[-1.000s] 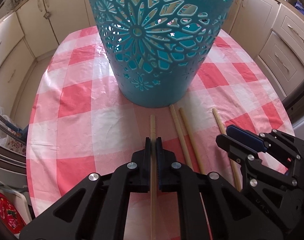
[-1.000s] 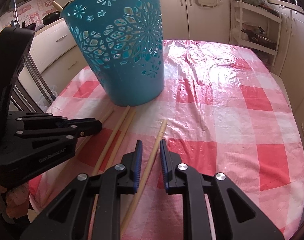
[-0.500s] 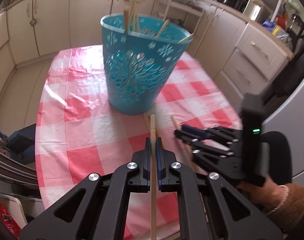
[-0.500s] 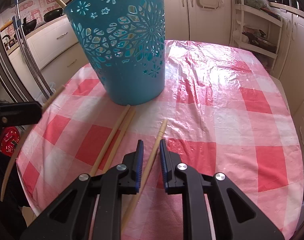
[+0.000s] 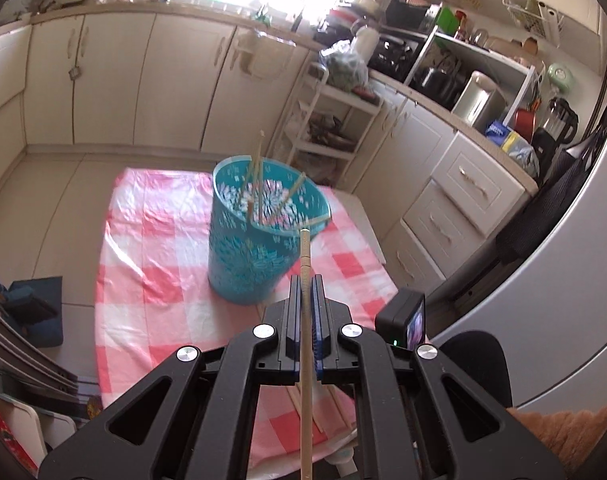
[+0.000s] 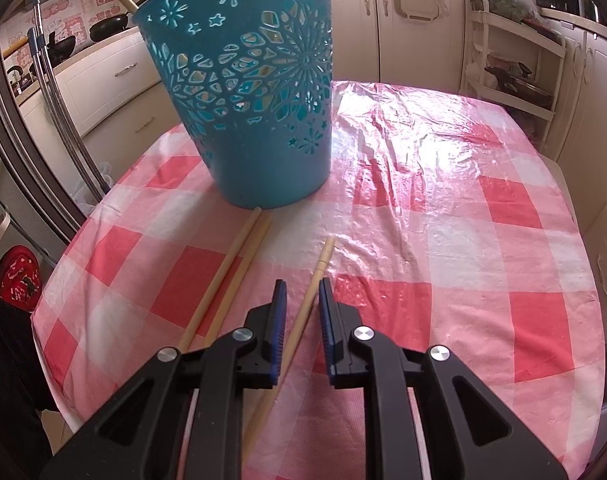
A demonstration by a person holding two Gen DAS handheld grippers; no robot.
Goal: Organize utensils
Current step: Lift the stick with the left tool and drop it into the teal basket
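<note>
One chopstick (image 5: 306, 300) is up off the desk (image 6: 443, 216) now, pinched tight in your left claw (image 5: 304, 316) and raised above the perforated teal plastic basket (image 5: 259, 236), so dropping it in looks next. Your right claw (image 6: 301, 320) hasn't budged, jaws slightly parted around another smooth wooden chopstick (image 6: 317, 280) lying on the glossy checked cloth.
</note>
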